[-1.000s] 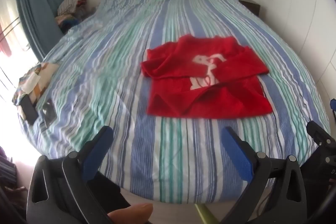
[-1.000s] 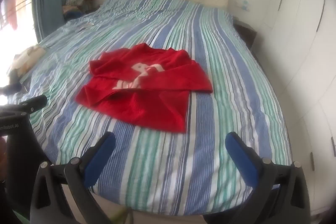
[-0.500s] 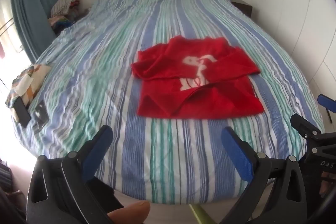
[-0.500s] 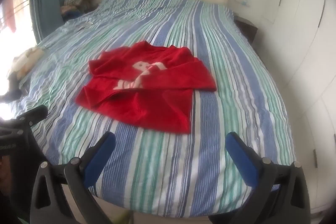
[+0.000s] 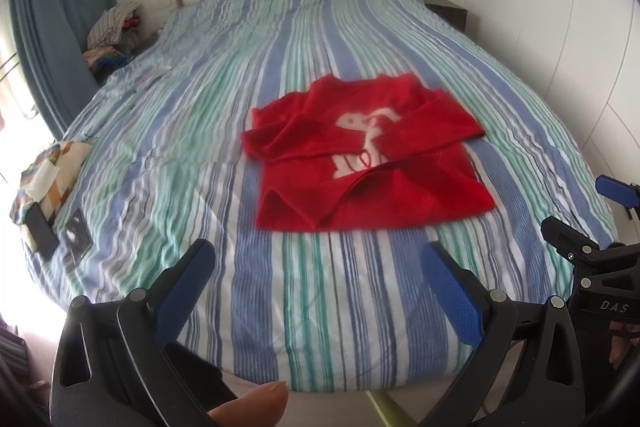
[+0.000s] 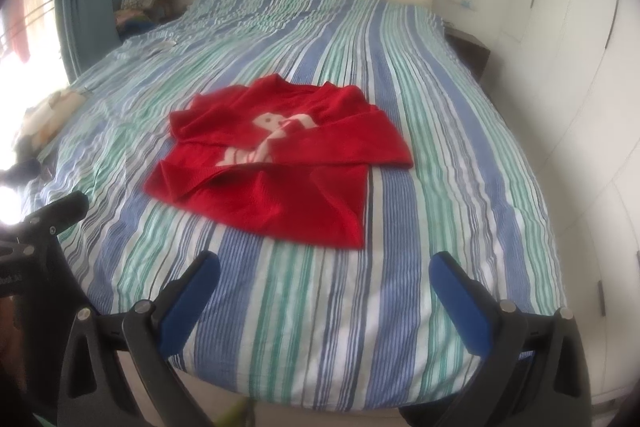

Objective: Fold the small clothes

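A small red top (image 5: 368,155) with a white print lies partly folded on the striped bed (image 5: 224,131), its sleeves crossed over the front. The right wrist view shows the same red top (image 6: 280,163) left of centre. My left gripper (image 5: 316,263) hovers open over the bed's near edge, well short of the garment, nothing between its blue pads. My right gripper (image 6: 326,275) is open too, empty, near the foot of the bed (image 6: 460,155). The right gripper's body (image 5: 596,267) shows at the left view's right edge.
A folded patterned cloth (image 5: 44,171), a dark phone (image 5: 40,231) and a small dark card (image 5: 76,231) lie at the bed's left edge. Piled clothes (image 5: 114,35) sit by the blue curtain (image 5: 52,7). White wardrobe doors (image 6: 580,67) run along the right. A fingertip (image 5: 252,407) shows at the bottom.
Both grippers have drifted slightly, so the red top sits a little lower and nearer in both views. The garment itself has not moved. Both grippers stay open.
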Available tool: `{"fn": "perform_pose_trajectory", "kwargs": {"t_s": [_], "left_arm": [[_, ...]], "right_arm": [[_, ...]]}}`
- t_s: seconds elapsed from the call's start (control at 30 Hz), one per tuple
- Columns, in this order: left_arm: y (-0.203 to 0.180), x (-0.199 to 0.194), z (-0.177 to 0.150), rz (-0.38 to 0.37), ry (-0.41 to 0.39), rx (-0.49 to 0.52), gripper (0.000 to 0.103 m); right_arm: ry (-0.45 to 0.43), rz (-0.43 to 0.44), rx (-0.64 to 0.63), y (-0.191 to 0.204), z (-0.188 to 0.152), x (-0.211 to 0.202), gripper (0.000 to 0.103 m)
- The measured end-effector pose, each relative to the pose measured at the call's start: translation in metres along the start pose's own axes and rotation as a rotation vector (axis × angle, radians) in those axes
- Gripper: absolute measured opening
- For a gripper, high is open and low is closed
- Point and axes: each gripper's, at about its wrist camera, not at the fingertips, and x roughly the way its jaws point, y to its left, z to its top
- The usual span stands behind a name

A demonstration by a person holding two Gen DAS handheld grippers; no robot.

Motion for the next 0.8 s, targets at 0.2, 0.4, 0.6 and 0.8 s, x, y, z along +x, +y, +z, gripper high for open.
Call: {"fn": "perform_pose_trajectory", "kwargs": {"t_s": [0.2,0.4,0.6,0.8], "left_arm": [[-0.006,0.002,0.000,-0.029,-0.001,0.038,0.103],[-0.011,-0.001,0.012,-0.058,0.003,0.019,0.103],[0.006,-0.002,0.009,-0.055,0.020,-0.069,0.103],[0.019,0.006,0.004,-0.034,0.049,-0.093,0.103]], "right_arm": [[-0.002,-0.020,0.003,-0.001,0.001,0.001,0.103],[-0.012,-0.023,0.039,-0.012,-0.004,-0.003,0.103],[-0.021,-0.039,0.051,-0.023,-0.005,-0.011,0.103],[-0.017,-0.031,0.068,-0.025,-0.004,-0.010,0.103]]}}
